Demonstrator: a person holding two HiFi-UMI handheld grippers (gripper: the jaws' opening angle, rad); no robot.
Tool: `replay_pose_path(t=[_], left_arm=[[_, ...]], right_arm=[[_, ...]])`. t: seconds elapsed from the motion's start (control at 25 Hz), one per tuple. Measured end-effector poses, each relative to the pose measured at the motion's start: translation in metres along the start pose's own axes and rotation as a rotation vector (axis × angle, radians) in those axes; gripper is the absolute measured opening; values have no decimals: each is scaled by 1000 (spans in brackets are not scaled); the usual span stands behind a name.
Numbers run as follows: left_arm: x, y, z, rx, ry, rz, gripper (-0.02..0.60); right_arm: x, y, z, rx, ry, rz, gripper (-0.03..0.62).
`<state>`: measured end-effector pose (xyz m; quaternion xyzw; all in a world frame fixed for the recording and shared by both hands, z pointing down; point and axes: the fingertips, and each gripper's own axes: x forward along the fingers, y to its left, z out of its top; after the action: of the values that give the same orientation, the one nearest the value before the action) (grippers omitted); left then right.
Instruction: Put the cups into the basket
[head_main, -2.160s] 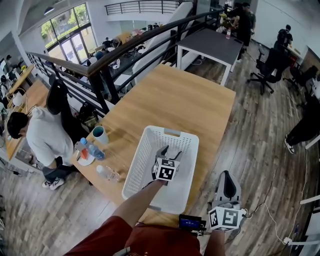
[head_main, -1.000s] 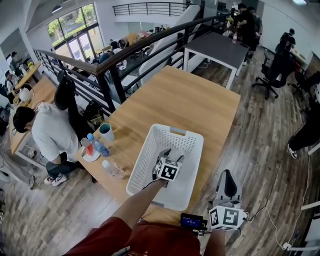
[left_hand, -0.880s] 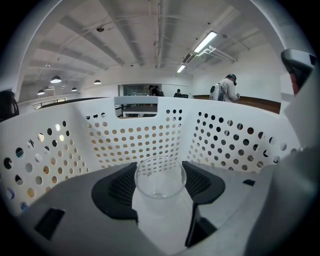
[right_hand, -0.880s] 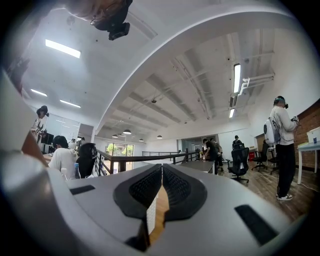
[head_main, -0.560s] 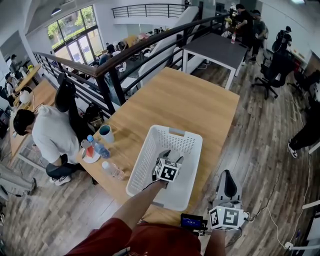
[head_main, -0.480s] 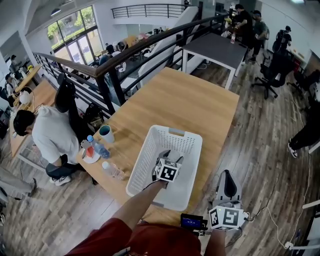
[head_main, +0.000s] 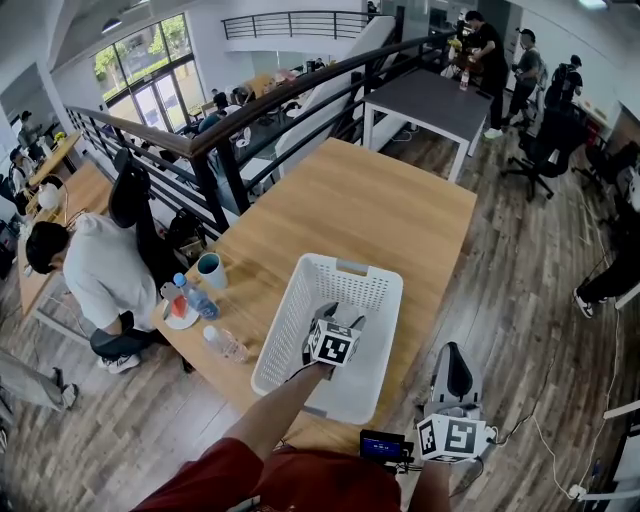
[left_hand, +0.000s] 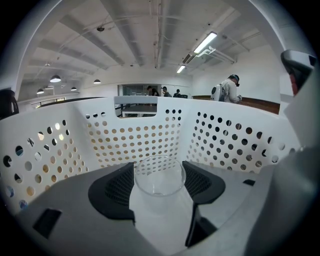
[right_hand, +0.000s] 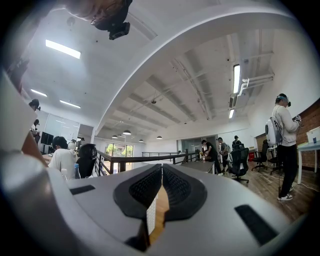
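Note:
A white perforated basket (head_main: 345, 266) stands on the wooden table. My left gripper (head_main: 337, 314) reaches down inside it. In the left gripper view a clear glass cup (left_hand: 159, 173) sits upright between the two black pads (left_hand: 116, 186), which press on its sides, with the basket's wall (left_hand: 65, 145) all around. A teal mug (head_main: 209, 270) stands on the table left of the basket. My right gripper (head_main: 455, 372) hangs off the table's near right edge, its jaws together with nothing between them (right_hand: 161, 187).
Left of the basket lie a small white plate (head_main: 178, 318), a blue-capped bottle (head_main: 191, 298) and a clear bottle on its side (head_main: 224, 345). A small black device (head_main: 380, 445) sits at the table's near edge. A railing (head_main: 200, 135) runs behind; a person sits below it.
My left gripper stays inside the basket with the cup between its pads. The right gripper has not moved. Only the head view shifts slightly.

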<state>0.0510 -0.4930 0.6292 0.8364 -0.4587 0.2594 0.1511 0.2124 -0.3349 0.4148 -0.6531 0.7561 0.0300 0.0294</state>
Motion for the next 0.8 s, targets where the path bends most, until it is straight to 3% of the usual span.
replay_pose_path(t=[0.8], left_arm=[[-3, 3, 10, 12, -13, 6, 321]], right_arm=[[2, -2, 11, -10, -8, 3, 11]])
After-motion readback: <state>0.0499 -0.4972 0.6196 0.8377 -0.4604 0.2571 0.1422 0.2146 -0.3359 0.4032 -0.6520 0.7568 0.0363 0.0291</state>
